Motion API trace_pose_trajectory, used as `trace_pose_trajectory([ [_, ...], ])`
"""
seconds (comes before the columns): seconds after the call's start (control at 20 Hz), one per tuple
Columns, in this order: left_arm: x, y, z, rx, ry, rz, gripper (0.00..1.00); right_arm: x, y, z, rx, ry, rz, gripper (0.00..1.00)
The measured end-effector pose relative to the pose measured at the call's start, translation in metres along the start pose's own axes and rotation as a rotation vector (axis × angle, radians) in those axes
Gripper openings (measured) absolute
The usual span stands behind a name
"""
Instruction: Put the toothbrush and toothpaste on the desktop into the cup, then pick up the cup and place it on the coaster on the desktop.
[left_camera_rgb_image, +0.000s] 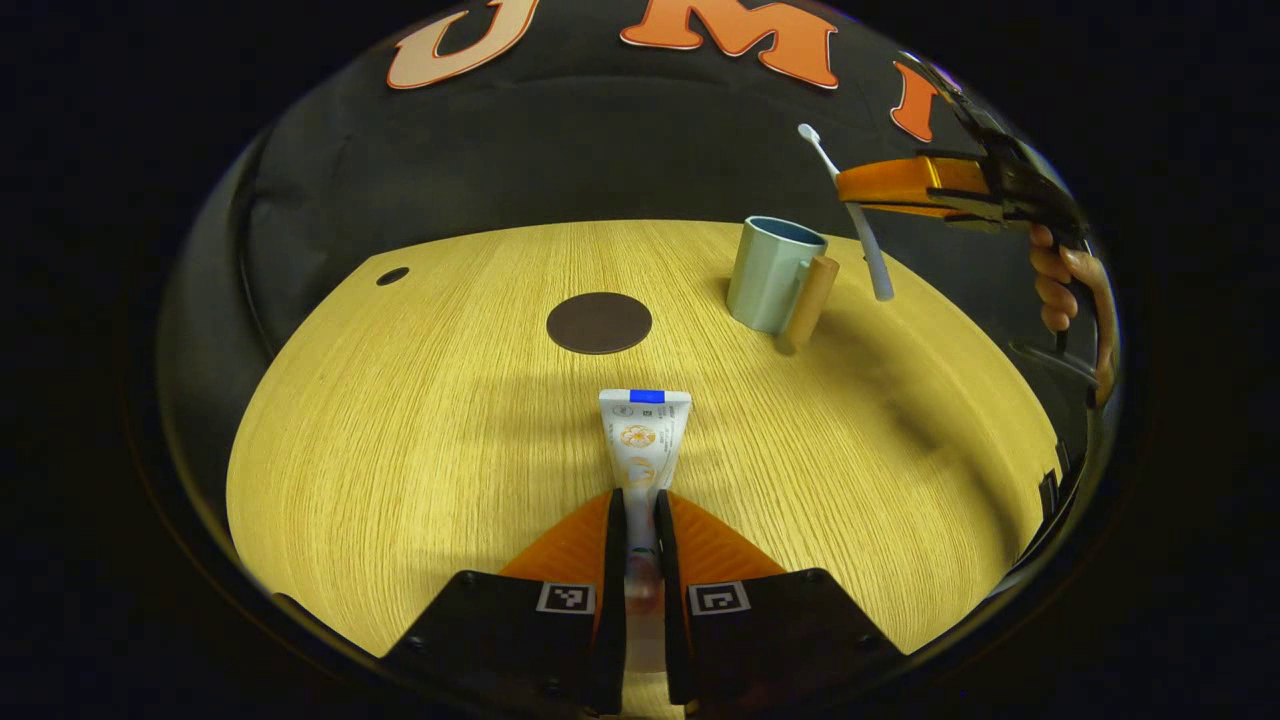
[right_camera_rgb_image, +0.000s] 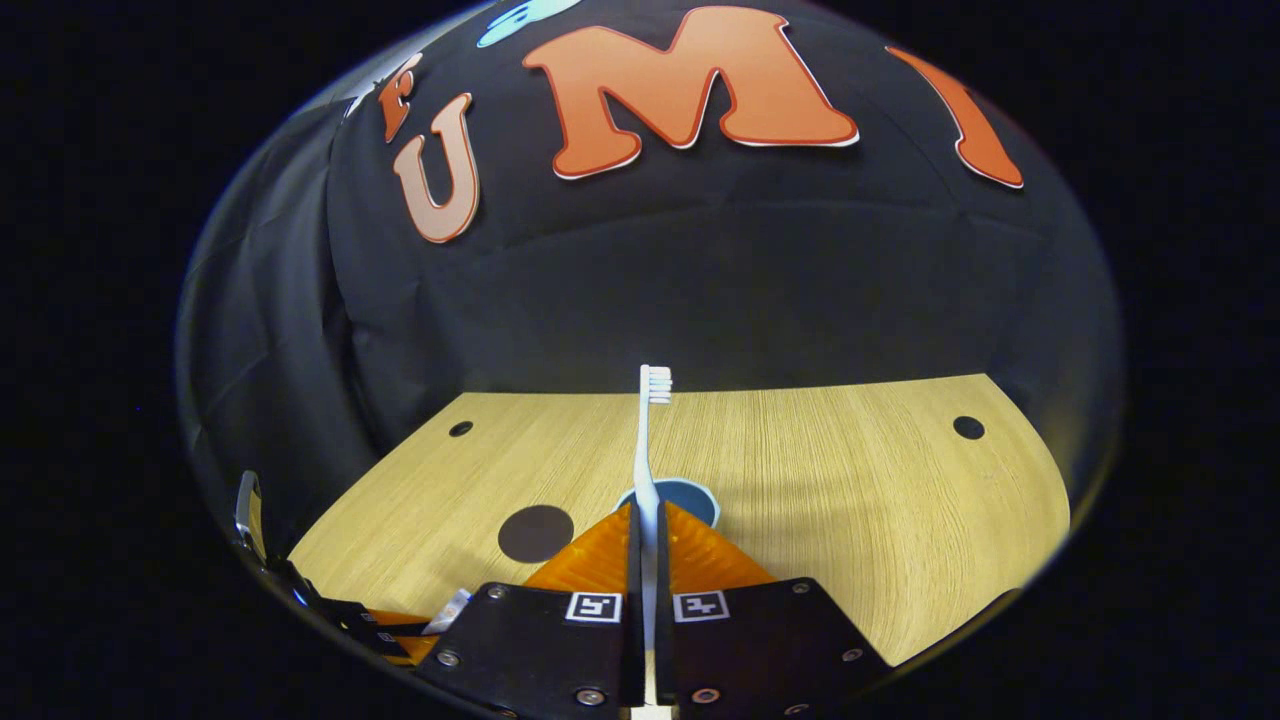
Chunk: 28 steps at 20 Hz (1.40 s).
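In the left gripper view my left gripper is shut on the cap end of a white toothpaste tube, which points away over the wooden desktop. Beyond it lie a dark round coaster and a pale green cup with a wooden handle. My right gripper is shut on a white toothbrush, held above and right of the cup. In the right gripper view my right gripper pinches the toothbrush upright, bristles up, with the cup's rim just behind the fingers and the coaster to the left.
Small dark holes sit in the desktop's far corners. A hand holds the right gripper at the right edge of the left gripper view. The left gripper and the tube's end show at the lower left of the right gripper view.
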<state>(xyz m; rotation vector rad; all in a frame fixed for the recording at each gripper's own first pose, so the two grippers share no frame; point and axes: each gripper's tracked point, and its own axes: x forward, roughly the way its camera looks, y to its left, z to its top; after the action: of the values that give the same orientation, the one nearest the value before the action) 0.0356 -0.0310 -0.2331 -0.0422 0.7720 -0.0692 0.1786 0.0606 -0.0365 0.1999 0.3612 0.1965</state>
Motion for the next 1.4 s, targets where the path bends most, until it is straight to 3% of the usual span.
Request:
trace_pose_trajectory([
  [0.5,-0.019,-0.004,0.008,0.023,-0.083,0.038,0.2,0.023,0.003,0.044,-0.062,-0.13,-0.002,0.04],
  [0.85,-0.023,-0.003,0.011,0.01,-0.097,0.048,0.2,0.049,-0.008,0.059,-0.097,-0.219,-0.055,0.04],
  [1.4,-0.055,-0.009,0.022,-0.027,-0.102,0.09,0.2,0.087,0.002,0.018,-0.109,-0.121,-0.028,0.04],
])
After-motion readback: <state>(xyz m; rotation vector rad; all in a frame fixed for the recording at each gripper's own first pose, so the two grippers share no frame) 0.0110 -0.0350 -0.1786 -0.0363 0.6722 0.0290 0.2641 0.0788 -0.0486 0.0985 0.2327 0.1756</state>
